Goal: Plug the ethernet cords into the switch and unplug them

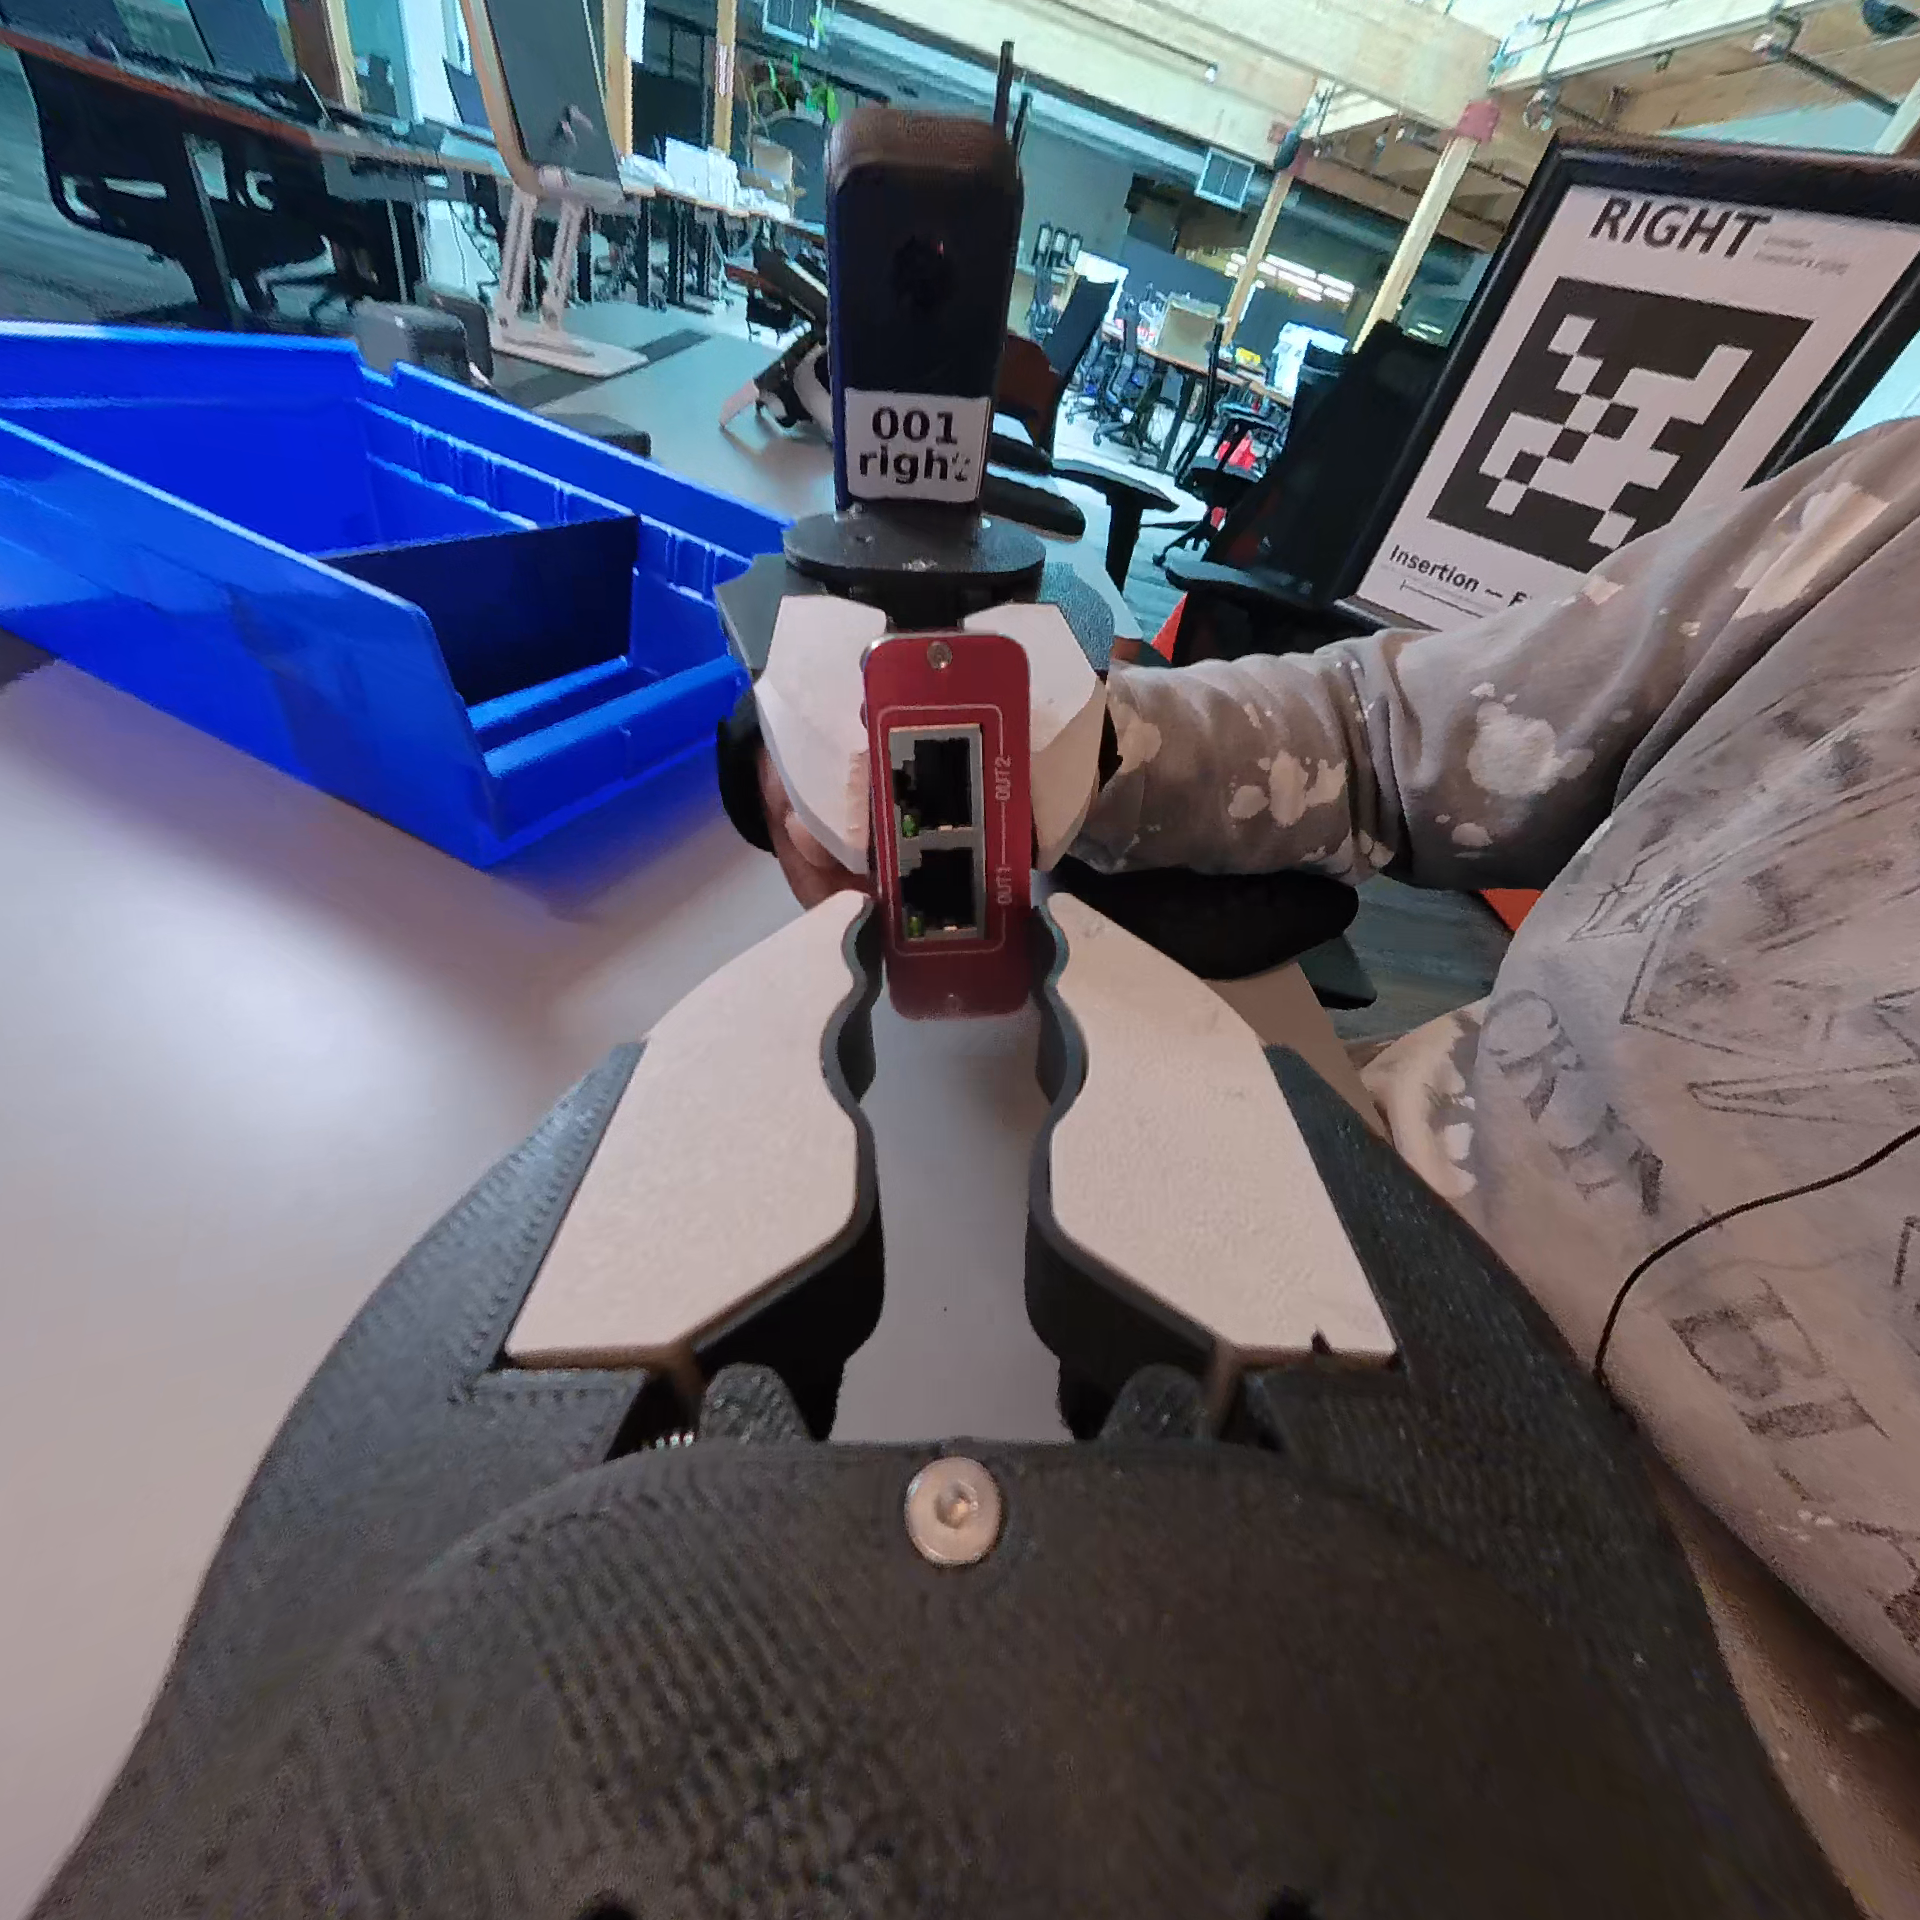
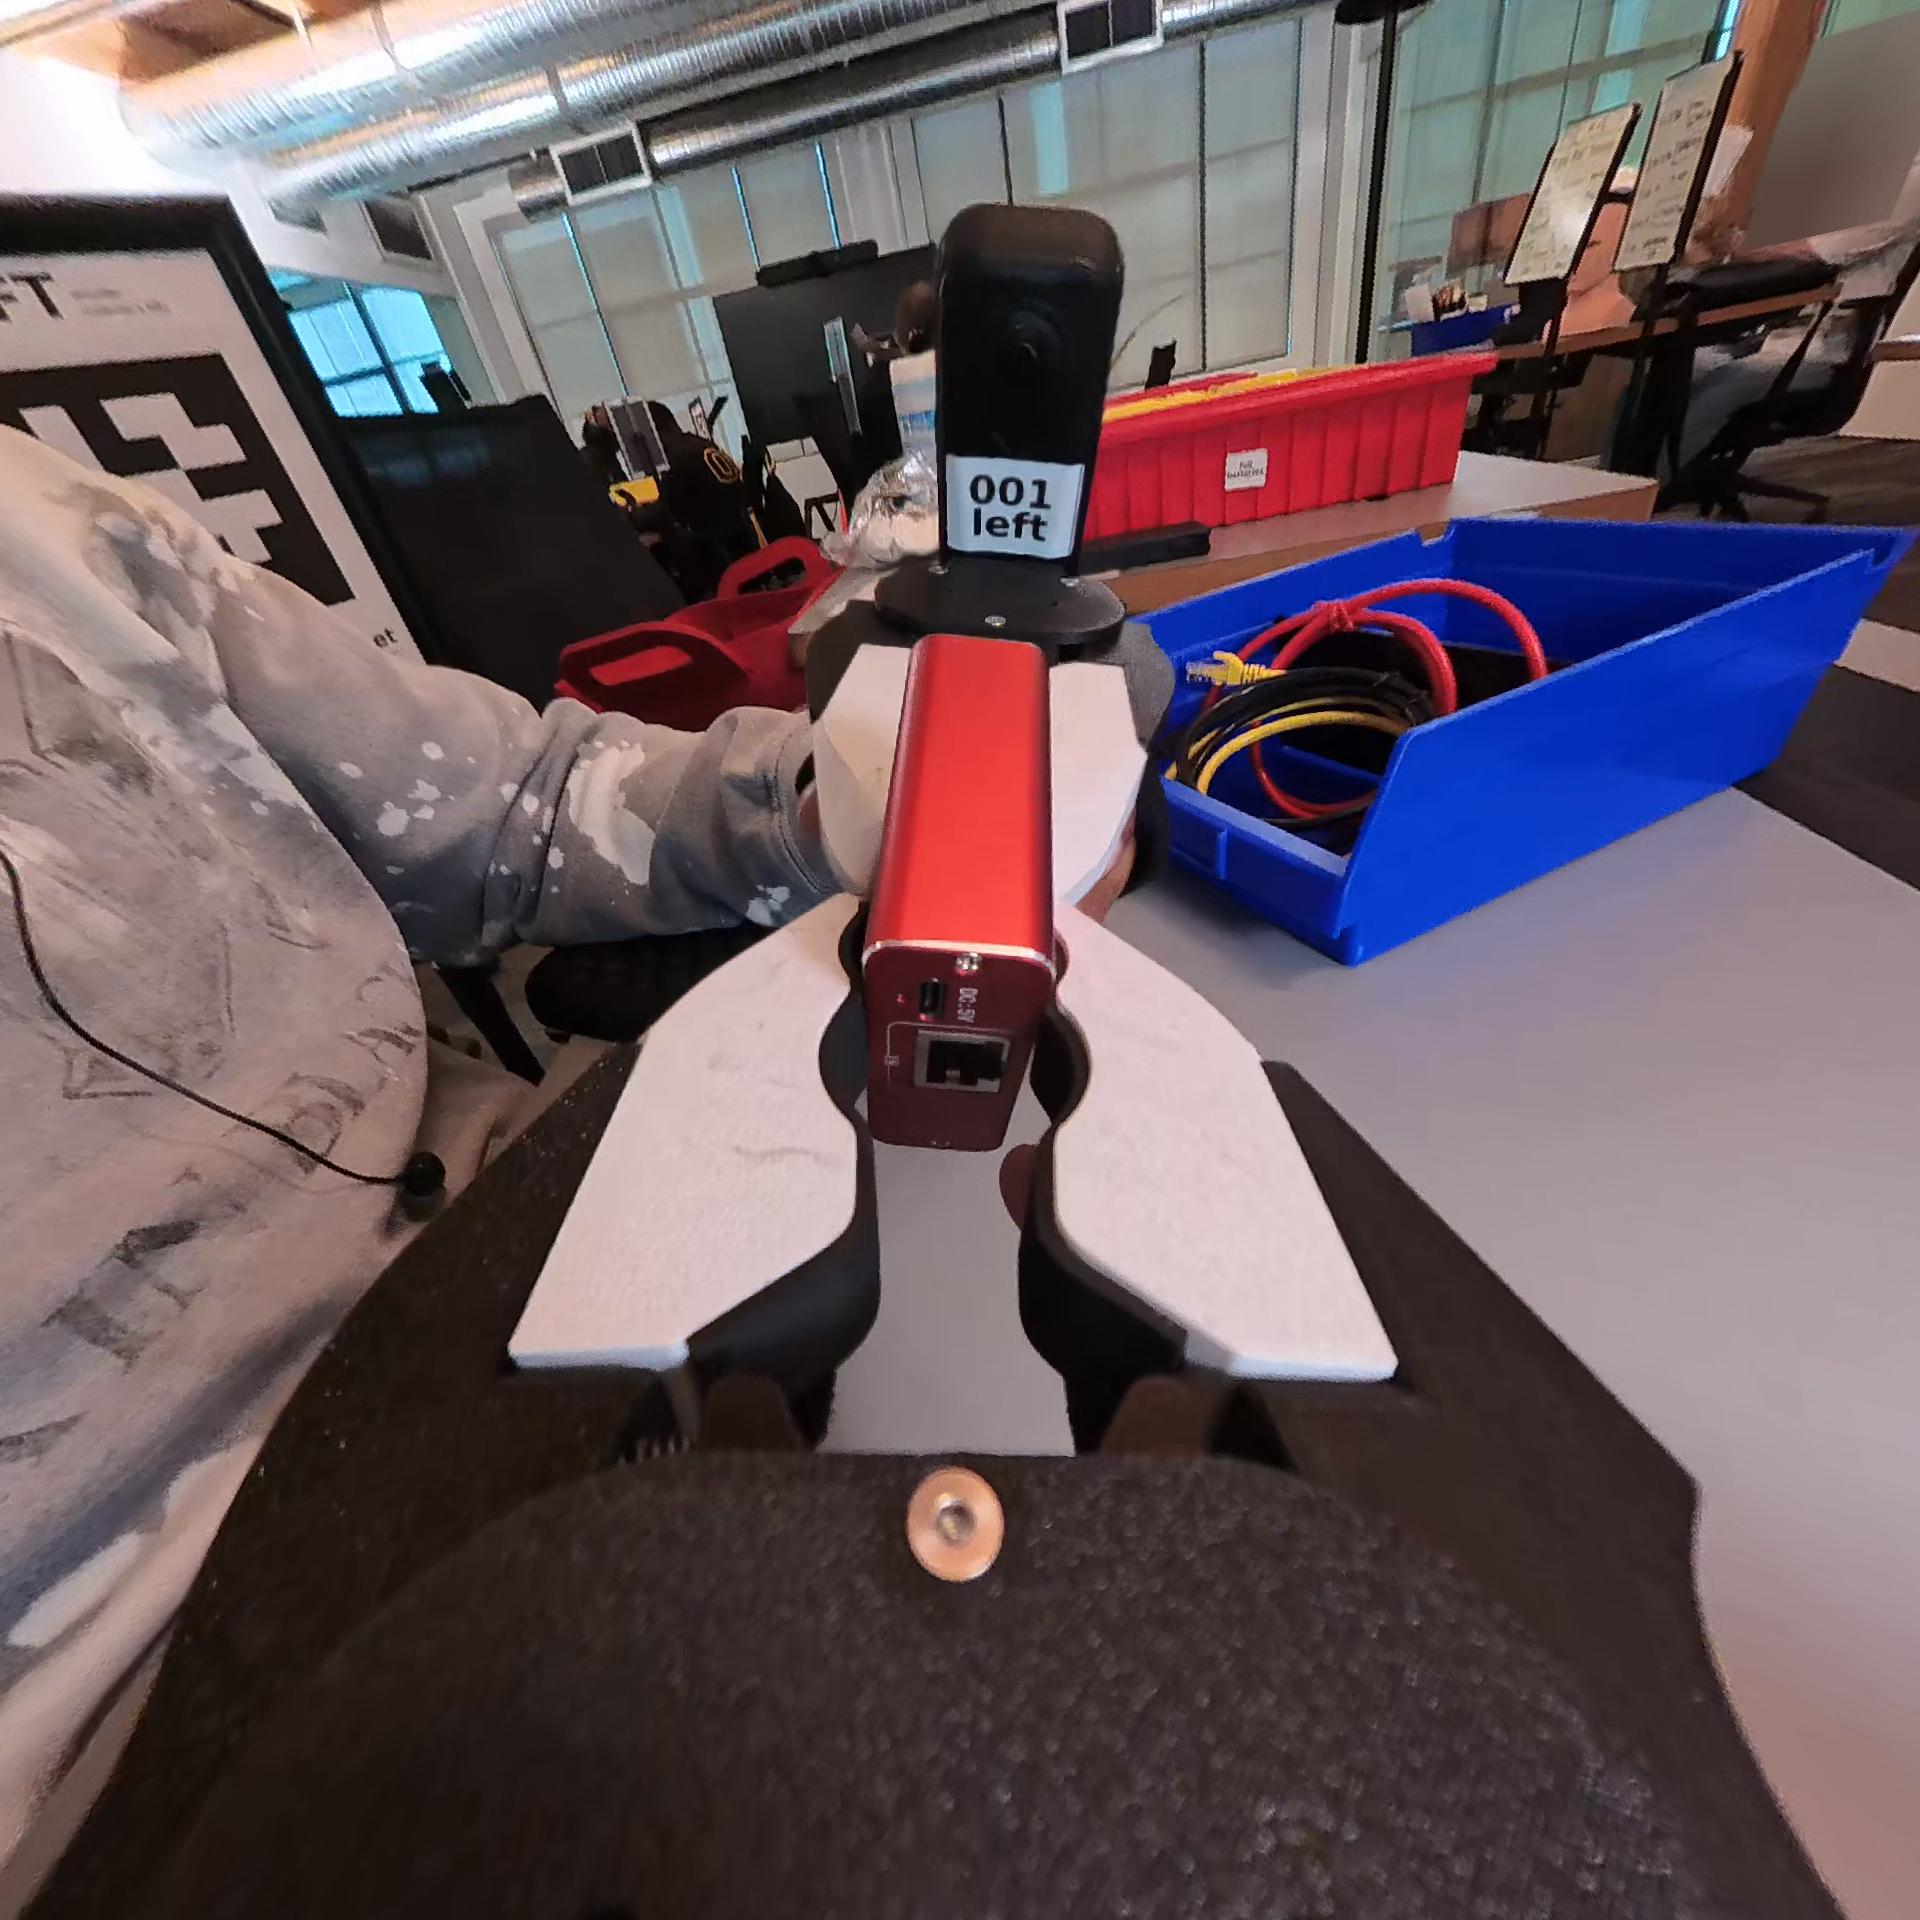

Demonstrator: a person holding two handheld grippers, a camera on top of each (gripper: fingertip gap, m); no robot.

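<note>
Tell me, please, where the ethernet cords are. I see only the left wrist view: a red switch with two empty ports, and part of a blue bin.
Observer: Red, yellow and black cords lie coiled inside a blue bin, seen in the right wrist view.
Operator: Is anything plugged into the other end of the switch?
Observer: No. That end of the switch shows one ethernet port, empty.
Operator: Is anything else on that end?
Observer: A small socket sits above the port.
</note>
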